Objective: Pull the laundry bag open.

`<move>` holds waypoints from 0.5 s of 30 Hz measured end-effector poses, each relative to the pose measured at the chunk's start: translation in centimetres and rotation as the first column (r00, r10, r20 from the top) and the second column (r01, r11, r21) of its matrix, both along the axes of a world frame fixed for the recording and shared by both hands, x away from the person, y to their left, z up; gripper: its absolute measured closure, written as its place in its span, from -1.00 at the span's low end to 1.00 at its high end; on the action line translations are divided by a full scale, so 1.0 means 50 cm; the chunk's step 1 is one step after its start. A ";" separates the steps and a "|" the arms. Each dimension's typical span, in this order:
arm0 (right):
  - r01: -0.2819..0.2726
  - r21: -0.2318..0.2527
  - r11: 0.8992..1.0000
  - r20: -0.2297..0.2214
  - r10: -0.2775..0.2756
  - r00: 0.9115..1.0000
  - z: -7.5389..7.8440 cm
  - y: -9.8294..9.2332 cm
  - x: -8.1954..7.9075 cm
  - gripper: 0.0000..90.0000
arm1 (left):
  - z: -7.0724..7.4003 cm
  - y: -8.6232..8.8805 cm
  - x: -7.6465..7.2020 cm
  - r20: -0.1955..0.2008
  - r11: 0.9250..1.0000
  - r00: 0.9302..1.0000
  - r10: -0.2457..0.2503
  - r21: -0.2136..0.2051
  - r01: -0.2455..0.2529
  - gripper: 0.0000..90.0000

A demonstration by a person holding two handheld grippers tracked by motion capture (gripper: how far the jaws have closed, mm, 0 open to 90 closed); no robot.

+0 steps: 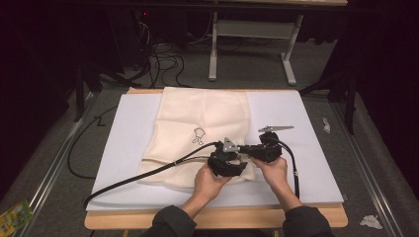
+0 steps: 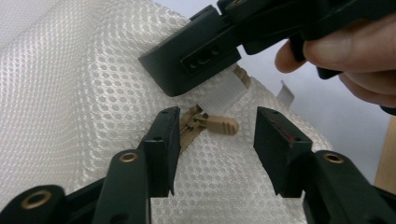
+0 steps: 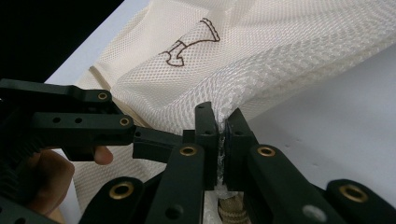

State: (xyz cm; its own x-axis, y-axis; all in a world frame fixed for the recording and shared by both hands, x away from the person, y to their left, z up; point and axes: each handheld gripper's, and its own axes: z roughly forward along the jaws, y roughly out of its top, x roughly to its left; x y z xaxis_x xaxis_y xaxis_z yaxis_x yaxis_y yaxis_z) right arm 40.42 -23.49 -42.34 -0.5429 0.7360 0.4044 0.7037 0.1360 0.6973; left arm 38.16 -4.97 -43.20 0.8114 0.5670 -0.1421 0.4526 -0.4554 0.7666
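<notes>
At mesh bag (image 1: 197,133) corner, right gripper (image 3: 221,140) clamps edge, left gripper (image 2: 215,140) jaws apart around zipper pull (image 2: 219,125).

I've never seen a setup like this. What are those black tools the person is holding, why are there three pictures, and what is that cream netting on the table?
A person sits at a table covered with a white sheet and holds a black two-jaw hand gripper in each hand. One picture looks down from above; each of the other two comes from a small camera riding on one gripper, looking along its jaws.

On the sheet lies a cream mesh zip bag with a small brown drawing. The right gripper is shut on a fold of the mesh near the bag's corner, holding it steady. The left gripper is open, its jaws standing either side of the bag's tan zipper pull without touching it. It looks as if the person means to grasp that pull.
</notes>
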 end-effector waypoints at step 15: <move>0.004 -0.004 1.000 0.000 -0.004 1.000 -0.001 0.000 -0.001 0.97 | 0.000 0.002 -0.004 0.021 1.000 1.000 -0.009 0.014 0.009 0.67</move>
